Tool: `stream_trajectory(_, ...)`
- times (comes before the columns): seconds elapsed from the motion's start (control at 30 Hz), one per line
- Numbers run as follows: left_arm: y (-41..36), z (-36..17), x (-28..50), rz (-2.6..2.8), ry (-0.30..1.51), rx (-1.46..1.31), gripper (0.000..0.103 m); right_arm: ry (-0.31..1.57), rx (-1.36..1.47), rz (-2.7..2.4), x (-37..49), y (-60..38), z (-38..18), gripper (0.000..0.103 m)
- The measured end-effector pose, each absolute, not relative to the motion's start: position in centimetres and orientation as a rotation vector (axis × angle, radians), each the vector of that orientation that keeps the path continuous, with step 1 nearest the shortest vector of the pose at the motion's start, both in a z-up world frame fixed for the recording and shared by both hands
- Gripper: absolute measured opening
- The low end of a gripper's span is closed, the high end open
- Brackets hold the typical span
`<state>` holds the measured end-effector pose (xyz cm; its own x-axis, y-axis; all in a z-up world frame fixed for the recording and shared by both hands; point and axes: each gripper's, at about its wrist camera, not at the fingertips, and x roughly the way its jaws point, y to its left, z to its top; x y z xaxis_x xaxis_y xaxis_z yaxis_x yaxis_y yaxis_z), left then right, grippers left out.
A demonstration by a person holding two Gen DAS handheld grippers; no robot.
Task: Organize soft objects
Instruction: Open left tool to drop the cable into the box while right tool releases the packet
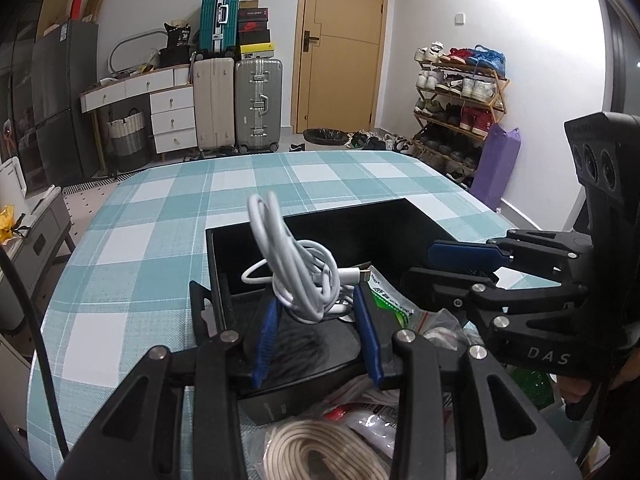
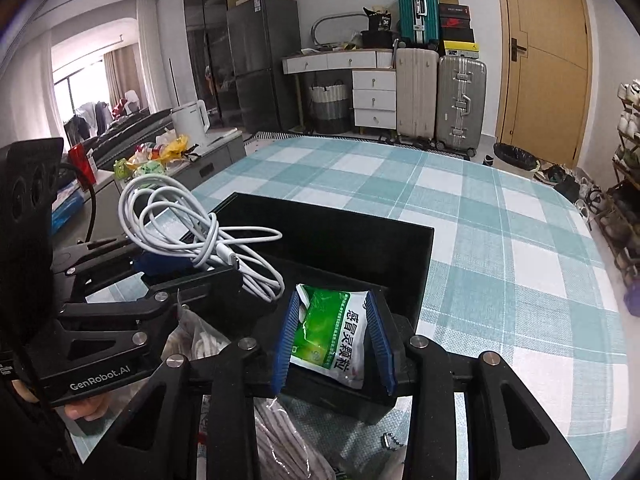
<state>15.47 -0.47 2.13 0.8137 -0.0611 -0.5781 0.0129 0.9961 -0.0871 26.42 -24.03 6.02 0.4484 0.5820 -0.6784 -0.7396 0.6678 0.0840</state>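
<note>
Black tools (image 1: 316,312) (image 2: 334,340) tilted over box (image 1: 280,228)

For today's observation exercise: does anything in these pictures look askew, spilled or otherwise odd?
Nothing is spilled or damaged. The white cable in the left gripper is a loose tangle, with one loop sticking up above the black box. The green sachet sits tilted in the right gripper.
</note>
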Motion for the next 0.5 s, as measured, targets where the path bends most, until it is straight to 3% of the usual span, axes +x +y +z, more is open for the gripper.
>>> stream_trajectory(0.17, 0.0, 2.5, 15.5, -0.047, 0.633, -0.103, 0.041, 0.732, -0.209, 0.862, 26.2, -24.6, 6.2, 0.043)
stream_trajectory(0.23, 0.1, 2.7, 15.1, -0.039, 0.625, -0.106, 0.058, 0.700, -0.223, 0.830, 25.7, -25.1, 6.7, 0.051)
stream_trajectory(0.33, 0.4, 3.2, 14.3, -0.047, 0.613, -0.109, 0.063, 0.671, -0.211, 0.815, 25.3, -26.1, 7.6, 0.074)
stream_trajectory(0.37, 0.4, 3.3, 14.0, -0.044, 0.609, -0.105, 0.066, 0.665, -0.210, 0.804, 25.1, -26.5, 7.8, 0.087)
stream_trajectory(0.43, 0.5, 3.7, 13.3, -0.024, 0.586, -0.097, 0.087, 0.637, -0.199, 0.786, 24.5, -27.5, 8.4, 0.090)
stream_trajectory(0.5, 0.6, 4.0, 12.6, -0.014, 0.564, -0.094, 0.095, 0.639, -0.190, 0.776, 24.3, -28.1, 8.6, 0.097)
